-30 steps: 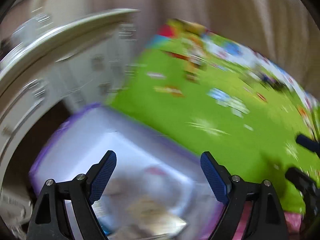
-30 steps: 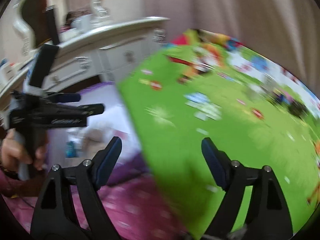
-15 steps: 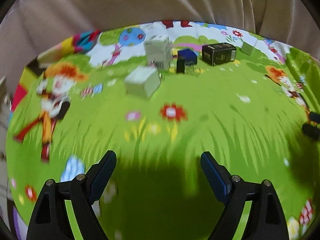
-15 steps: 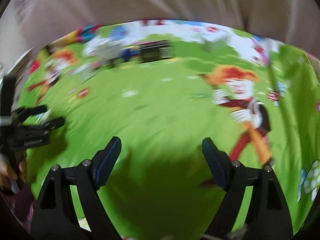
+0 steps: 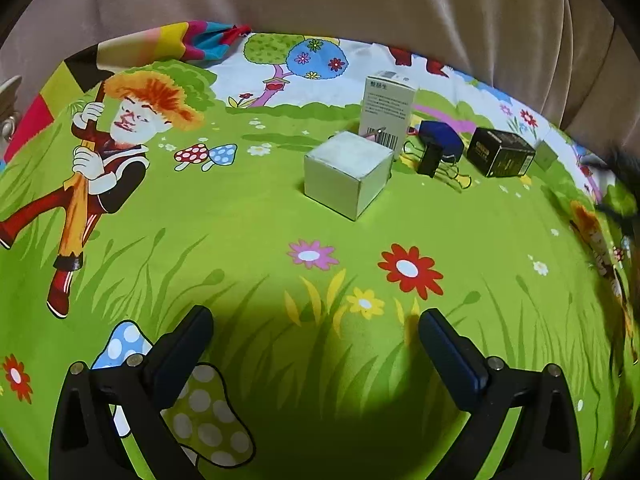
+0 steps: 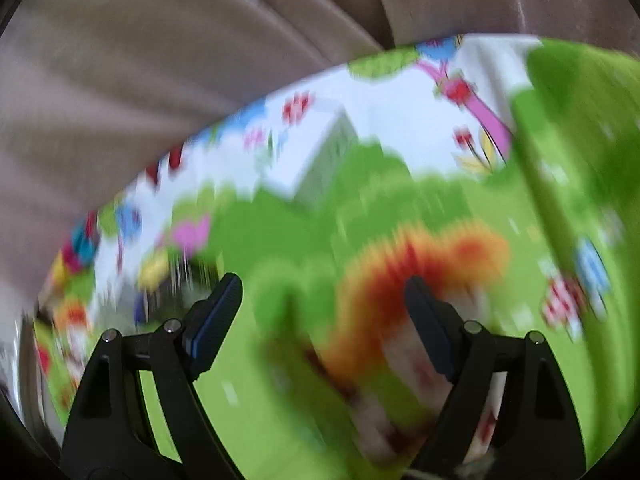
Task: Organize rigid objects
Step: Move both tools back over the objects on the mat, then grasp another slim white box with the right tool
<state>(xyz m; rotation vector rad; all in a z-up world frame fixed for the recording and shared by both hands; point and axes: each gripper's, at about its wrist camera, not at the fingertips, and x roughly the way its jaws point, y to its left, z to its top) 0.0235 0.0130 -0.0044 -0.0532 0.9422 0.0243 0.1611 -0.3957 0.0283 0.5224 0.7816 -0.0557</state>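
Boxes sit in a loose row at the far side of a green cartoon-print mat [image 5: 248,216], seen from the left wrist camera: a pale cube box [image 5: 347,174] nearest, a tall white box [image 5: 387,110] with a barcode upright just behind it and touching or nearly so, then to the right a dark blue item [image 5: 440,138] with a black binder clip [image 5: 430,160] and its wire handles in front, a black box [image 5: 500,152], and a small pale green box [image 5: 546,155] at the far right near the mat's edge. Beige curtain [image 5: 360,8] hangs behind the mat. Left gripper [image 5: 316,336] hovers above bare mat well short of the boxes, jaws opening and already spread wide, nothing between them, only its own shadow on the print below. Right gripper [image 6: 324,300] view is heavily motion-blurred: jaws opening, wide apart, nothing held between them; behind them 1 pale box [image 6: 320,160] is barely readable on the mat's white-printed strip, which box it is cannot be told. Same curtain fills the top of that view. Part of the right gripper shows as a dark blur at the right edge of the left view.
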